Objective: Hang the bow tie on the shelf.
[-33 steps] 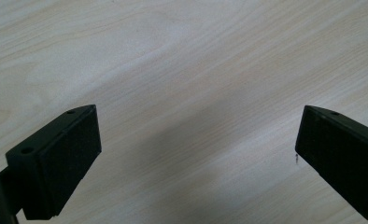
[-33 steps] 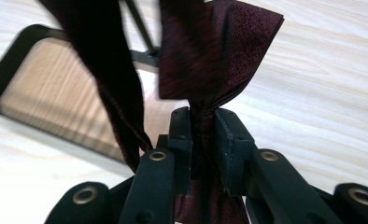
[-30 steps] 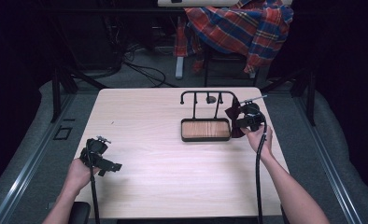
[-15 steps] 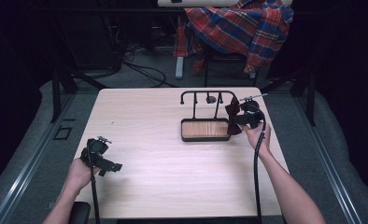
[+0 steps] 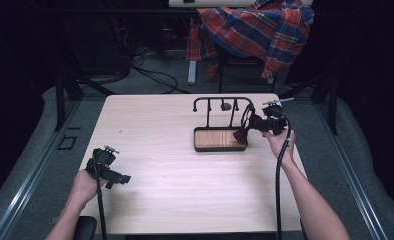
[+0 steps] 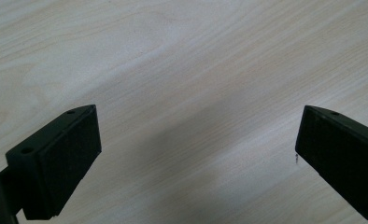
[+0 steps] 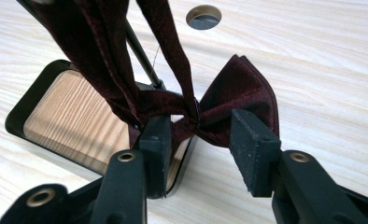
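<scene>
A dark red bow tie (image 7: 243,88) hangs by its strap (image 7: 163,37) from the black rail (image 5: 222,100) of a small stand with a wooden tray base (image 7: 18,121). The bow (image 5: 241,134) sits at the tray's right end. My right gripper (image 7: 196,130) reaches in from the right (image 5: 251,125). Its jaws have just been opening. The tie's knot lies between them, and the pads stand off it on both sides. My left gripper (image 5: 116,176) hovers low over the bare wood near the table's front left, jaws wide open (image 6: 198,135) with nothing between them.
A round cable hole (image 7: 203,17) lies in the tabletop (image 5: 150,130) behind the stand. A plaid cloth (image 5: 260,25) drapes over a chair beyond the far edge. Cables trail from both grippers toward the front edge.
The right hand has barely shifted at the stand's right end, and the bow tie now hangs a little lower by the tray. The left hand has stayed put.
</scene>
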A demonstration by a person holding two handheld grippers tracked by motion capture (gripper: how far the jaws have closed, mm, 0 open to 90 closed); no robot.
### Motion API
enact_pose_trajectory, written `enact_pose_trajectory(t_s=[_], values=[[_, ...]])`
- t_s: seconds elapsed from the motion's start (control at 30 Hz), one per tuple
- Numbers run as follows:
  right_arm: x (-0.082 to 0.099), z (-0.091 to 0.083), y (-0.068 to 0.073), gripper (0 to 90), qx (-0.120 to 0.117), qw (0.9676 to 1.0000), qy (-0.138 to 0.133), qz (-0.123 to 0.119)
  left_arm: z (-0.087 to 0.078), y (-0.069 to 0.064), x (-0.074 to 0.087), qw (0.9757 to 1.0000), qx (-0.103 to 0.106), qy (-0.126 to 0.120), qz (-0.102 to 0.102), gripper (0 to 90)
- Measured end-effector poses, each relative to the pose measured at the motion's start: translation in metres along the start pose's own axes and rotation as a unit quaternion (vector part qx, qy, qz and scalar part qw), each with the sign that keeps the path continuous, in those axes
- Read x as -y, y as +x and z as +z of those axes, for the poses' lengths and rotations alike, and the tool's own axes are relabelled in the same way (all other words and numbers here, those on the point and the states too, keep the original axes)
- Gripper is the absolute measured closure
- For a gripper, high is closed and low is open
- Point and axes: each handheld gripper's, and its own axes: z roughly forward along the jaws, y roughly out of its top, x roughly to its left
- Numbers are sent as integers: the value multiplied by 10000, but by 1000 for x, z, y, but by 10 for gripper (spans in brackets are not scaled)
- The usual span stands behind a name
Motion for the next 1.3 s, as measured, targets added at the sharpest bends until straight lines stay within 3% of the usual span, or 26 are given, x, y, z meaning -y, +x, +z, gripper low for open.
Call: enact_pose_trajectory(t_s=[0.23, 0.63, 1.03, 1.3], values=[[1, -15, -1, 518, -43, 9998, 0, -195, -1, 0, 0, 10000, -4, -6, -2, 2], [5, -40, 13, 332, -101, 9969, 272, -725, -1, 1, 1, 10000, 5, -29, -8, 2], [32, -59, 22, 175, -207, 9925, 650, -1016, -1, 0, 0, 10000, 7, -32, 8, 2], [55, -70, 22, 124, -300, 9897, 874, -1097, -1, 0, 0, 10000, 7, -36, 7, 2]])
